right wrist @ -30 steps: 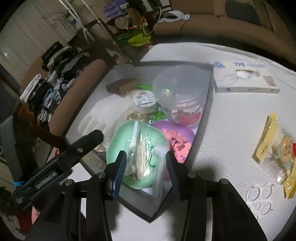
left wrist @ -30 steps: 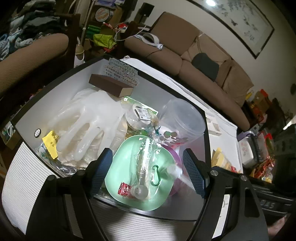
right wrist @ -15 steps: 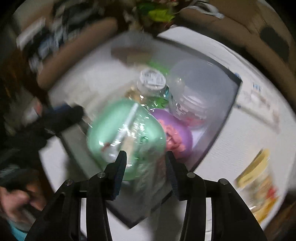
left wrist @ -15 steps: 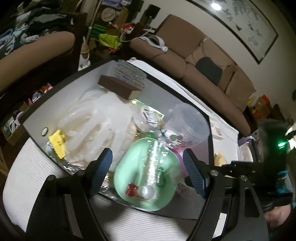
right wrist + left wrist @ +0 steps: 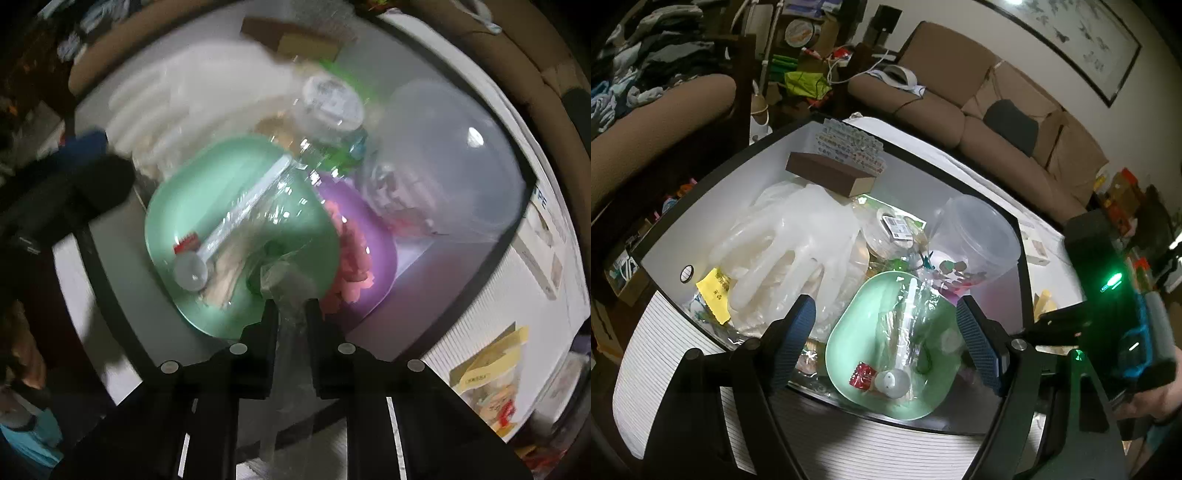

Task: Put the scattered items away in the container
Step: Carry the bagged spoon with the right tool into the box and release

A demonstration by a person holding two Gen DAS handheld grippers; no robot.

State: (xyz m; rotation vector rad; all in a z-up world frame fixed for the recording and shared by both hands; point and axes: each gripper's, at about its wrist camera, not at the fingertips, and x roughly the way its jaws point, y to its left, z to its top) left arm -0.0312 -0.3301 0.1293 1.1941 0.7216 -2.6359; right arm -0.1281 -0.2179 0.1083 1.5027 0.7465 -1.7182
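Observation:
A black-rimmed container holds a white glove, a brown box, a tape roll, a clear tub, a purple bowl and a green plate. On the plate lies a clear plastic bag with a white spoon and a red piece. My right gripper is shut on the bag's near edge over the plate. My left gripper is open and empty above the plate.
A yellow snack packet and a white TPE box lie on the white ribbed table right of the container. A brown sofa stands behind. The container rim runs close to the right gripper.
My right gripper has closed its fingers on the plastic bag's edge and swung over the green plate. The left gripper pulled back slightly and stays open.

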